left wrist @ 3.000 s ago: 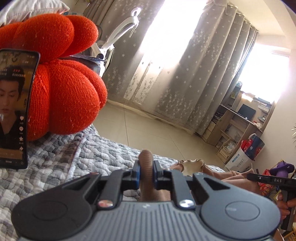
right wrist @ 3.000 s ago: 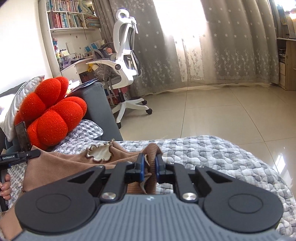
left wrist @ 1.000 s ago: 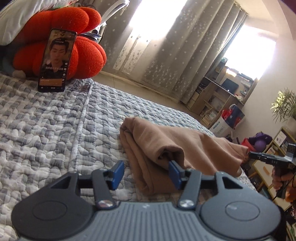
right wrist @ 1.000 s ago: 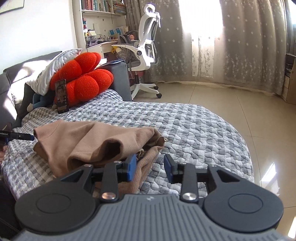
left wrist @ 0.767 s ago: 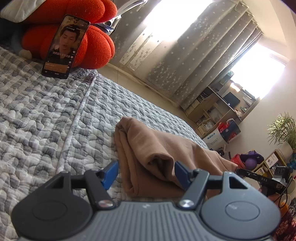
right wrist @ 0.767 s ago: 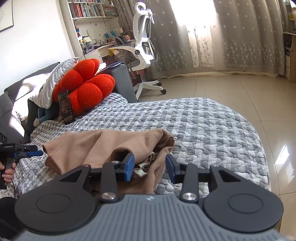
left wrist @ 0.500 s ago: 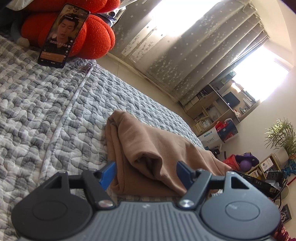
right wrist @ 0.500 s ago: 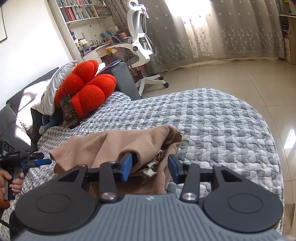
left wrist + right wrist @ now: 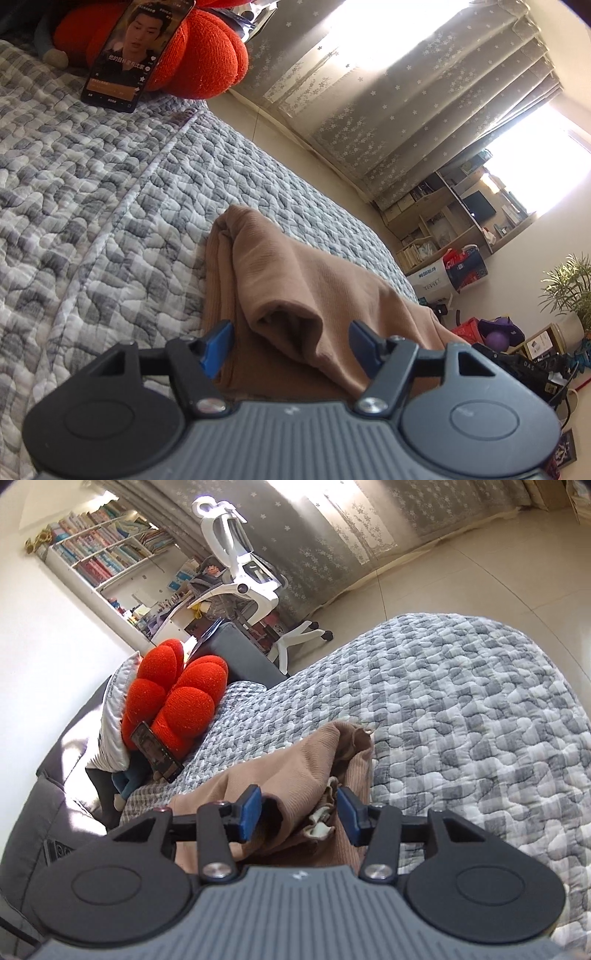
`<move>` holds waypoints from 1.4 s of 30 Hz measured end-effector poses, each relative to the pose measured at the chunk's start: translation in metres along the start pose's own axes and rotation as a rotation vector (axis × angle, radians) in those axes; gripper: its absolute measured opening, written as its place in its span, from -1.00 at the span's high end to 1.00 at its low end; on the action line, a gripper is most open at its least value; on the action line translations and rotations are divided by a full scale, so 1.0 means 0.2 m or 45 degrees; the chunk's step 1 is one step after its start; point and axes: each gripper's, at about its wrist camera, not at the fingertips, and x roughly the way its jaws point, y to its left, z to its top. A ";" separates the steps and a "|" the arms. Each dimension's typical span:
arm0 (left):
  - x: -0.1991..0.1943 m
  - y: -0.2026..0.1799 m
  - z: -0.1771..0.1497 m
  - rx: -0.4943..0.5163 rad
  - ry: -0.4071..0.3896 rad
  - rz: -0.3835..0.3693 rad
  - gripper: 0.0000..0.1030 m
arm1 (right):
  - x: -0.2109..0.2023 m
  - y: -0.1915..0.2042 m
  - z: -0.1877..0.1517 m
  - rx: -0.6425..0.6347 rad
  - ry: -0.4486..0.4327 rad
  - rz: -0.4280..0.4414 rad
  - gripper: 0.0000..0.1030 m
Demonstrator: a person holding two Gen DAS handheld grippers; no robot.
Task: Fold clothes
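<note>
Your left gripper [image 9: 290,341] stands wide; its jaws have just been closing a little after opening. A raised fold of the tan garment [image 9: 295,280] sits between the blue pads [image 9: 218,341], which do not press on it. Your right gripper [image 9: 299,810] is about half open, jaws just opening. The garment's bunched end with a cream scalloped trim [image 9: 319,825] lies between its pads; the left pad may brush the cloth, but the view is too tight to be sure.

The garment [image 9: 280,771] lies folded in a long bundle across the grey-and-white quilted cover [image 9: 92,192], towards the near edge, its far corner pointing to the middle. At the far end of the cover, a phone [image 9: 135,51] with a lit screen leans against an orange-red lobed knit cushion [image 9: 177,698].

Room: grey star-patterned curtains [image 9: 388,99], pale glossy tiled floor [image 9: 461,572], white office chair [image 9: 243,579], bookshelves [image 9: 107,554].

Cloth: fine ribbed knit, soft, matte.
</note>
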 end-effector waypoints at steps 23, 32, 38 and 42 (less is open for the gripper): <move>0.04 -0.09 -0.01 -0.022 -0.019 0.041 0.79 | 0.03 -0.01 -0.05 0.176 -0.007 -0.005 0.77; 0.07 0.07 -0.06 -0.077 0.081 0.083 0.81 | 0.10 0.02 -0.17 -0.087 0.017 -0.157 0.80; 0.04 0.05 -0.08 -0.001 0.052 0.067 0.45 | 0.12 0.10 -0.19 -0.312 0.044 -0.234 0.44; -0.05 -0.06 -0.05 0.150 -0.076 0.181 -0.26 | 0.07 0.19 -0.19 -0.455 -0.055 -0.311 0.01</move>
